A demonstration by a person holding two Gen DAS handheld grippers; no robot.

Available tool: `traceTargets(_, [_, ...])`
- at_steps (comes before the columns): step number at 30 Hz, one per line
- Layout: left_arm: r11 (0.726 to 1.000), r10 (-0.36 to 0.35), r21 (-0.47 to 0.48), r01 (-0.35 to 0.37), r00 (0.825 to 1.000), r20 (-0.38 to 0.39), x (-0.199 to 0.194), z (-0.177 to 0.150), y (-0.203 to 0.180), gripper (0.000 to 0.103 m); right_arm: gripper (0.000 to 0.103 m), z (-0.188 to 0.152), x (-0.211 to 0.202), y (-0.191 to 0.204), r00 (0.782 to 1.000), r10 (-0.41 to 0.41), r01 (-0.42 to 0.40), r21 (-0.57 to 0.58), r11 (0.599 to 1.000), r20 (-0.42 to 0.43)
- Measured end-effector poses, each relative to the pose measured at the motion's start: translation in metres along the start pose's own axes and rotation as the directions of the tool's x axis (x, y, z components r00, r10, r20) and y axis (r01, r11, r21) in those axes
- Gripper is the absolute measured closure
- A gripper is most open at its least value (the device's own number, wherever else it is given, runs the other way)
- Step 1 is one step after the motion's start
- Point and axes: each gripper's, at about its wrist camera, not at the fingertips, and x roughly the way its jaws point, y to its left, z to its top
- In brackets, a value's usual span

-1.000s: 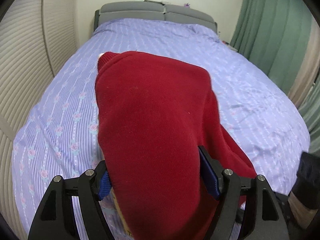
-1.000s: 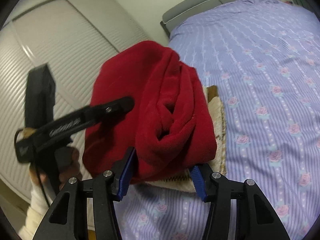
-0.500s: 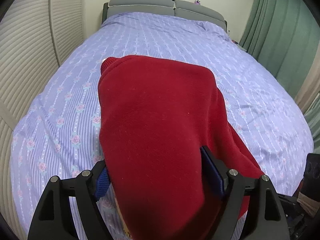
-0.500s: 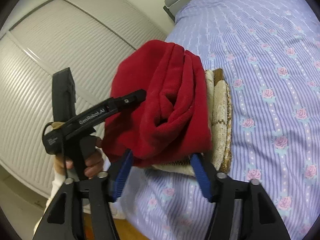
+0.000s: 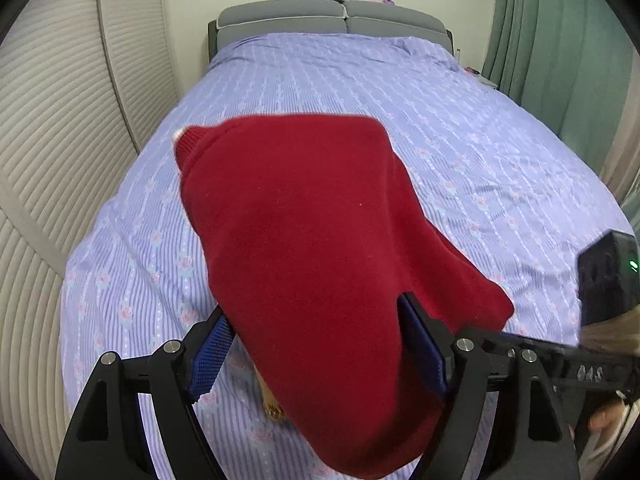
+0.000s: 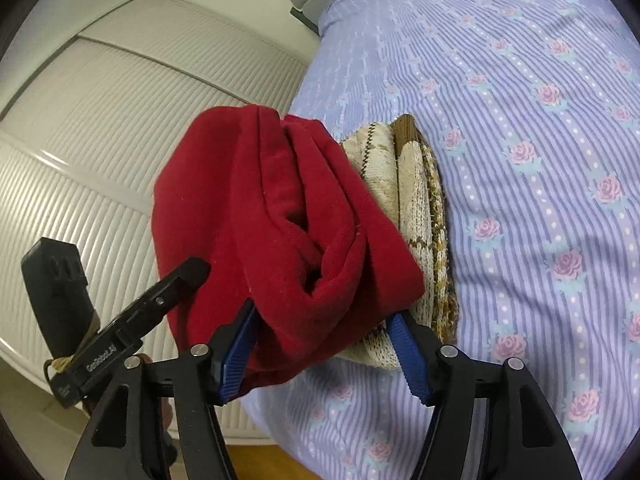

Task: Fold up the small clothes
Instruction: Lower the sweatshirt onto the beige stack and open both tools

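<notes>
A folded red fleece garment [image 5: 316, 240] lies on a folded beige and brown knitted garment [image 6: 420, 216] near the bed's front left corner. My left gripper [image 5: 320, 356] has its jaws wide on either side of the red garment's near end. My right gripper [image 6: 324, 348] also has its jaws wide around the red garment [image 6: 280, 220], at its open side where the folds show. The cloth fills both gaps, so I cannot see whether the pads press on it. The left gripper's body [image 6: 120, 332] shows in the right wrist view.
The bed [image 5: 480, 160] has a lilac sheet with stripes and roses and a grey headboard [image 5: 332, 20]. A white slatted wardrobe [image 5: 60, 120] stands to the left. Green curtains [image 5: 560, 40] hang on the right. Wooden floor [image 6: 260, 464] shows below the bed's corner.
Both grippers have drawn back and lowered with the red garment, which has come down onto the knitted garment. More of the knitted garment shows in the right wrist view.
</notes>
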Motion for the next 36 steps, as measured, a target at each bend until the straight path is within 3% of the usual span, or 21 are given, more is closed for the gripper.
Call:
traceTargets(3, [0.996, 0.024, 0.082, -0.030, 0.997, 0.070, -0.001, 0.011, -0.008, 0.023, 0.054, -0.008, -0.008, 0.012, 0.999, -0.023, 0.026, -0.059, 0.998, 0.047])
traceTargets(6, [0.990, 0.107, 0.088, -0.111, 0.993, 0.046, 0.020, 0.034, -0.007, 0.019, 0.055, -0.013, -0.012, 0.025, 0.998, -0.024, 0.031, -0.131, 0.991, 0.057])
traceTargets(8, [0.973, 0.207, 0.106, -0.206, 0.978, 0.007, 0.040, 0.043, -0.008, 0.019, 0.057, -0.016, -0.007, 0.037, 0.998, -0.033, 0.041, -0.194, 0.980, 0.045])
traceTargets(10, [0.963, 0.251, 0.091, -0.253, 0.967, 0.039, 0.037, 0.048, -0.007, 0.019, 0.061, -0.018, -0.001, 0.044, 0.999, -0.039, 0.044, -0.220, 0.975, 0.028])
traceTargets(13, [0.978, 0.205, 0.016, -0.208, 0.973, 0.105, 0.008, 0.052, 0.000, 0.018, 0.062, -0.010, 0.004, 0.043, 1.000, -0.028, 0.030, -0.199, 0.980, 0.013])
traceTargets(17, [0.972, 0.233, -0.073, -0.222, 0.947, 0.222, -0.039, 0.028, 0.005, 0.009, 0.061, -0.008, 0.005, 0.041, 0.999, -0.033, 0.032, -0.211, 0.977, 0.000])
traceTargets(19, [0.974, 0.228, -0.068, -0.218, 0.939, 0.258, -0.052, 0.004, 0.008, 0.009, 0.054, -0.009, 0.001, 0.041, 1.000, -0.013, 0.012, -0.220, 0.975, -0.003])
traceTargets(21, [0.966, 0.254, -0.097, -0.238, 0.936, 0.241, -0.049, -0.011, 0.010, 0.010, 0.042, -0.011, -0.010, 0.041, 1.000, 0.002, -0.003, -0.227, 0.974, -0.004])
traceTargets(23, [0.967, 0.246, -0.125, -0.221, 0.940, 0.235, -0.043, -0.025, 0.012, 0.013, 0.033, -0.015, -0.029, 0.044, 0.999, -0.001, 0.013, -0.245, 0.969, 0.049])
traceTargets(25, [0.961, 0.262, -0.153, -0.229, 0.929, 0.261, -0.044, -0.040, 0.010, 0.014, 0.028, -0.017, -0.054, 0.051, 0.983, 0.020, 0.034, -0.292, 0.956, 0.182])
traceTargets(27, [0.958, 0.270, -0.173, -0.228, 0.920, 0.283, -0.046, -0.053, 0.007, 0.014, 0.028, -0.006, -0.065, 0.066, 0.970, 0.015, 0.078, -0.368, 0.926, 0.242])
traceTargets(30, [0.969, 0.226, -0.161, -0.186, 0.933, 0.279, -0.039, -0.066, 0.004, 0.014, 0.029, 0.027, -0.051, 0.081, 0.980, 0.033, 0.050, -0.402, 0.914, 0.197])
traceTargets(34, [0.976, 0.207, -0.123, -0.180, 0.942, 0.265, -0.033, -0.079, 0.002, 0.015, 0.047, 0.052, -0.012, 0.093, 0.997, -0.021, 0.055, -0.452, 0.891, 0.081])
traceTargets(36, [0.976, 0.209, -0.115, -0.186, 0.947, 0.243, -0.025, -0.078, 0.002, 0.016, 0.049, 0.055, 0.004, 0.093, 1.000, -0.012, 0.016, -0.447, 0.894, 0.011])
